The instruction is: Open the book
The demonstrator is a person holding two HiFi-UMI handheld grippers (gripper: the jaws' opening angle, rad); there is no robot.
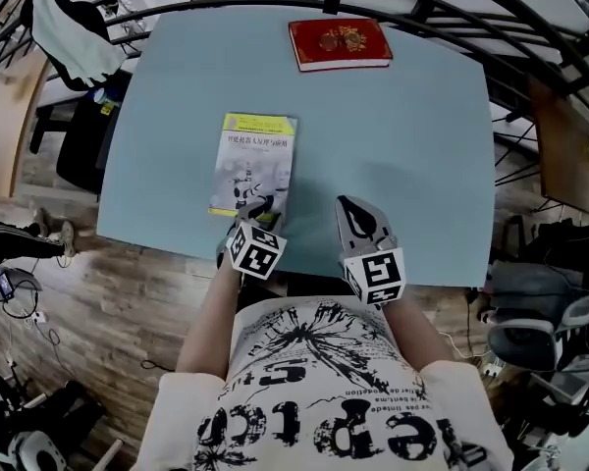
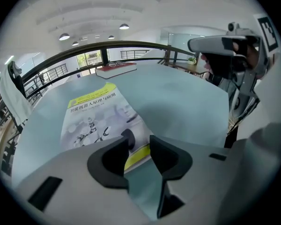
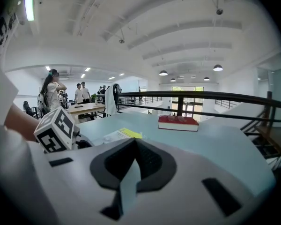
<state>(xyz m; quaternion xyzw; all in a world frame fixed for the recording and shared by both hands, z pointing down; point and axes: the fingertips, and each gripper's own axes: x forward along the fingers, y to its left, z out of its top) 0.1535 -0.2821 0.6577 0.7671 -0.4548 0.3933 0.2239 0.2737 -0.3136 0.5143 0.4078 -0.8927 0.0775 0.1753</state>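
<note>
Two books, one table (image 1: pixel 412 135), two grippers.

1. Book (image 1: pixel 256 163), white with yellow bands: one, closed, cover up, flat on the table near my edge, left of centre.
2. Red book (image 1: pixel 340 43): one, closed, flat at the far edge, well apart from the first, with bare table between them.
3. Left gripper (image 2: pixel 139 143): my fingers stand apart over the book's near right corner. Its yellow strip shows in the gap and no pad presses on it.
4. Right gripper (image 3: pixel 133 146): my fingers are closed tip to tip on nothing. It is held beside the left one over the near edge, right of the book.
5. Railing (image 1: pixel 275 0), black: one, curving round the table's far side.
6. Cloth (image 1: pixel 71 26), white: one, draped beyond the table's far left corner.
7. People (image 3: pixel 79 93): a few, standing far off by a desk (image 3: pixel 86 108).
</note>
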